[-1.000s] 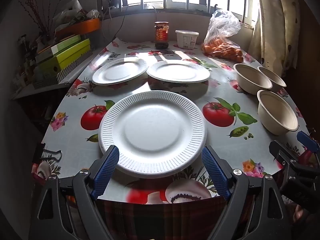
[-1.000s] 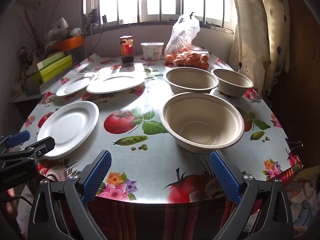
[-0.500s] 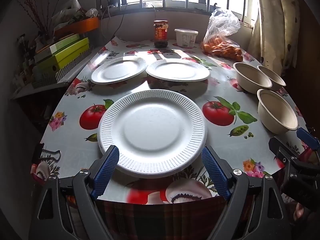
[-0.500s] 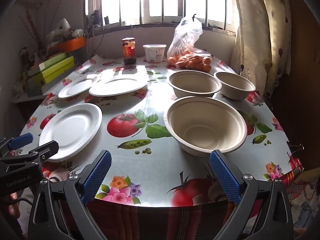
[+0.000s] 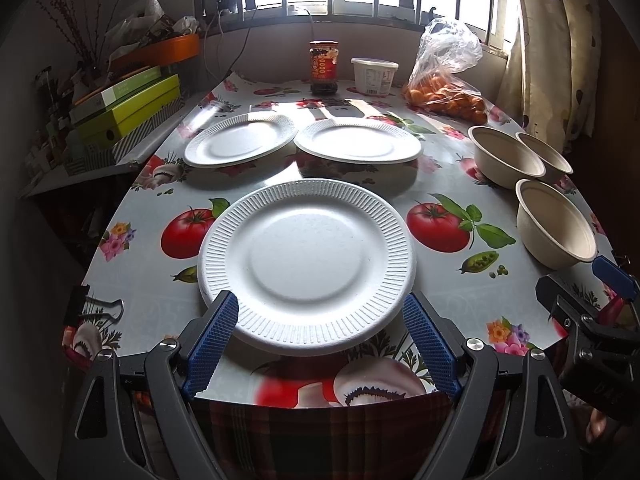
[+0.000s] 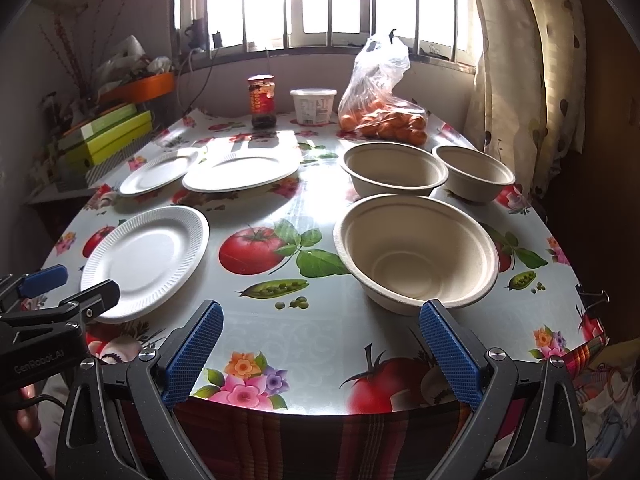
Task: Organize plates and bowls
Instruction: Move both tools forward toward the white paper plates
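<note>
- Counter [image 5: 448, 304]: covered with a glossy cloth printed with tomatoes, peas and flowers; carries every item below.
- Bag of oranges [image 5: 444, 92], white tub [image 5: 374, 76] and red-labelled jar [image 5: 324, 66]: along the far edge under the window, well apart from the plates.
- Near plate [image 5: 306, 262]: white, ribbed rim, at the near edge of the counter; two more plates [image 5: 240, 140] [image 5: 358, 142] lie side by side beyond it.
- Near bowl [image 6: 416, 252]: tan, upright; two further bowls [image 6: 394, 168] [image 6: 474, 172] stand behind it, close together.
- Left hand-held gripper [image 5: 320, 336]: fingers spread wide, flanking the near plate's front rim; slightly closer to it than a second ago.
- Right hand-held gripper [image 6: 318, 346]: released, empty, its right finger just before the near bowl.
</note>
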The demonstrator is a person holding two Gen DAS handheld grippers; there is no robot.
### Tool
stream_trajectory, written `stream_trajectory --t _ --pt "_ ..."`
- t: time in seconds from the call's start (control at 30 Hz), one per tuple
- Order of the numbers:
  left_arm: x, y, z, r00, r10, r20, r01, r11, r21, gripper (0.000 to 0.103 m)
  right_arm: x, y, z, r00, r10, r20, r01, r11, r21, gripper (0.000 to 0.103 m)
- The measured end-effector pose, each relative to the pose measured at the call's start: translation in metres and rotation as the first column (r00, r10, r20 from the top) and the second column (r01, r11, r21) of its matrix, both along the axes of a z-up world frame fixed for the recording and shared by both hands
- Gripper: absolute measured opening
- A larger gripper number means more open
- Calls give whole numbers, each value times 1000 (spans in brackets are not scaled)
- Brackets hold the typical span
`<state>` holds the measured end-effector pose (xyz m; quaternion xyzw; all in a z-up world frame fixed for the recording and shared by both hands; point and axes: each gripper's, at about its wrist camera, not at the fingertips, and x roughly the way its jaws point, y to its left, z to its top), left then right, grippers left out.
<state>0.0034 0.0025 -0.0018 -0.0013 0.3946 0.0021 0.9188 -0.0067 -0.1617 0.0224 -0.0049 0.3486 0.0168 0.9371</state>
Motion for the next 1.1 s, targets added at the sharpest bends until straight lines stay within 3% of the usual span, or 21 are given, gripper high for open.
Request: stream_trajectory --t 1.1 --pt "1 3 2 1000 9 0 -9 1000 -4 85 2 4 2 1000 24 5 -24 1000 3 100"
